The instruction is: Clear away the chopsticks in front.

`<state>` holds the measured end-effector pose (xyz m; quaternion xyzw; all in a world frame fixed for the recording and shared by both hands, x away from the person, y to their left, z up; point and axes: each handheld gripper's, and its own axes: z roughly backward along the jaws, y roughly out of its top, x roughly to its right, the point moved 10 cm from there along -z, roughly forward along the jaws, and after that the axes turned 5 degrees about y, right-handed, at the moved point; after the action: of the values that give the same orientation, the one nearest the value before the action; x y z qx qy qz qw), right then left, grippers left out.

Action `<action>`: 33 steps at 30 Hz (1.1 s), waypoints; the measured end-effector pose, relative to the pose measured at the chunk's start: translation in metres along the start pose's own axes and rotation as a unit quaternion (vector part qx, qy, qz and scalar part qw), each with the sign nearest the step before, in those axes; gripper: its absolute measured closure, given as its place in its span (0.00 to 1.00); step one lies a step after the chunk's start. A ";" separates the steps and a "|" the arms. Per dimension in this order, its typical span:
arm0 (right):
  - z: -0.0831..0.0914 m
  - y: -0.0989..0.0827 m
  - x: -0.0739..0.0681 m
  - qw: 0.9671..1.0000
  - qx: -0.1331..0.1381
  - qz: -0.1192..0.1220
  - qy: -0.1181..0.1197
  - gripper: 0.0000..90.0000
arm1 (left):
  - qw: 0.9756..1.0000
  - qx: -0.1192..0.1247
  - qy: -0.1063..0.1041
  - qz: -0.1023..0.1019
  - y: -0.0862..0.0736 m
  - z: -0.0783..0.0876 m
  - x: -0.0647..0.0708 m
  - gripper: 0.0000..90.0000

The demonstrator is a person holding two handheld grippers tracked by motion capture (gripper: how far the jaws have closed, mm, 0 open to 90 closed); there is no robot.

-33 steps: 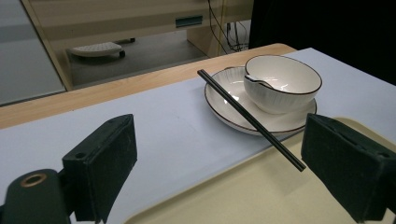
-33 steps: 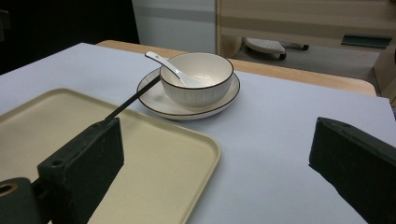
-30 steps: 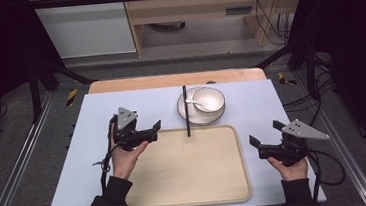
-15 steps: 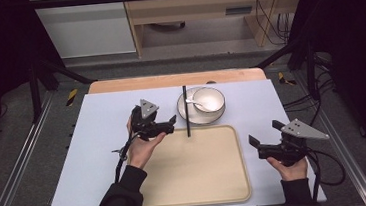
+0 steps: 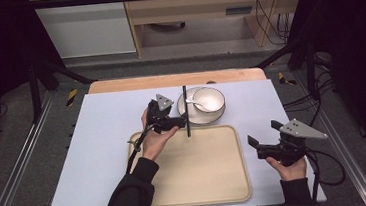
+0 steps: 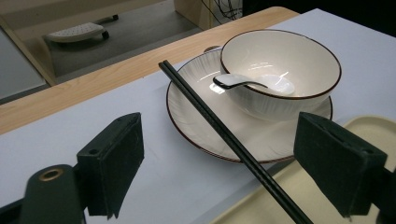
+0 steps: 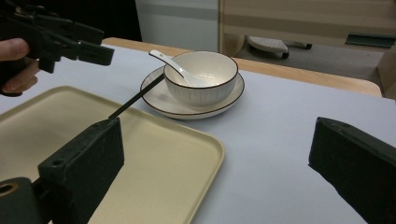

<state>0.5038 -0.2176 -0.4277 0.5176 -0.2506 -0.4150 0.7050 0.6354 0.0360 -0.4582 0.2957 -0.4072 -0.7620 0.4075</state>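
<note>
Spread widest of all, a pale worktop, bare enough to give both hands room.

Next in size, a beige tray, set flat toward the person's edge and empty inside; probably kept close as the place where the tableware is to be gathered.

Just beyond the tray's far rim, a white plate with a dark edge, serving as a saucer. Seated in the middle of it, and so also beyond the tray's far rim, a white bowl, upright and steady.

Over the tray's far rim, toward its left half, the left hand-held gripper, held level and aimed across at the chopstick. Caught narrowing a little just now, yet wide apart, with the stick between the pads and neither pad touching it; looks like the lining-up before a pinch.

Off the tray's right edge, above bare worktop, the right hand-held gripper, spread wide and holding nothing; apparently parked out of the way.

Bridging the tray's far rim and the plate's left rim, a black chopstick, propped clear of the worktop and therefore easy to take from the sides.

Smallest, beyond the tray's far rim, a white spoon, scoop down in the bowl and handle resting over the bowl's lip.
</note>
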 end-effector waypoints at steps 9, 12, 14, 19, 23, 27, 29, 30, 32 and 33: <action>0.001 0.001 0.001 1.000 0.001 -0.002 0.000 0.04 | 0.999 -0.030 0.006 -0.021 -0.010 -0.030 0.002 0.23; 0.000 0.000 0.001 1.000 0.001 -0.004 0.000 0.04 | 0.999 -0.041 0.010 -0.024 -0.012 -0.039 0.001 0.24; 0.000 0.000 0.001 1.000 0.000 -0.004 0.001 0.04 | 0.999 -0.044 0.012 -0.020 -0.011 -0.044 0.000 0.26; 0.001 0.001 0.001 1.000 0.001 -0.004 0.002 0.04 | 0.998 -0.058 0.010 -0.011 -0.017 -0.054 -0.005 0.32; 0.000 0.000 0.001 1.000 0.000 -0.005 0.003 0.04 | 0.998 -0.064 0.006 -0.010 -0.021 -0.057 -0.004 0.40; -0.001 -0.001 0.001 1.000 -0.002 -0.006 0.003 0.04 | 0.998 -0.062 0.004 -0.008 -0.021 -0.059 -0.001 0.50; -0.002 -0.001 0.000 1.000 -0.004 -0.006 0.004 0.04 | 0.998 -0.064 0.000 -0.006 -0.022 -0.061 0.000 0.53; -0.002 -0.001 0.000 1.000 -0.004 -0.006 0.004 0.04 | 0.998 -0.063 -0.003 -0.003 -0.023 -0.062 0.002 0.55; -0.002 -0.001 0.000 1.000 -0.004 -0.006 0.005 0.04 | 0.998 -0.064 -0.005 0.000 -0.024 -0.064 0.004 0.57; -0.001 -0.001 0.000 1.000 -0.003 -0.006 0.005 0.04 | 0.998 -0.065 -0.008 0.002 -0.025 -0.065 0.004 0.58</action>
<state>0.5048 -0.2172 -0.4291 0.5187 -0.2429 -0.4177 0.7053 0.6744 0.0159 -0.5119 0.2616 -0.3608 -0.7885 0.4239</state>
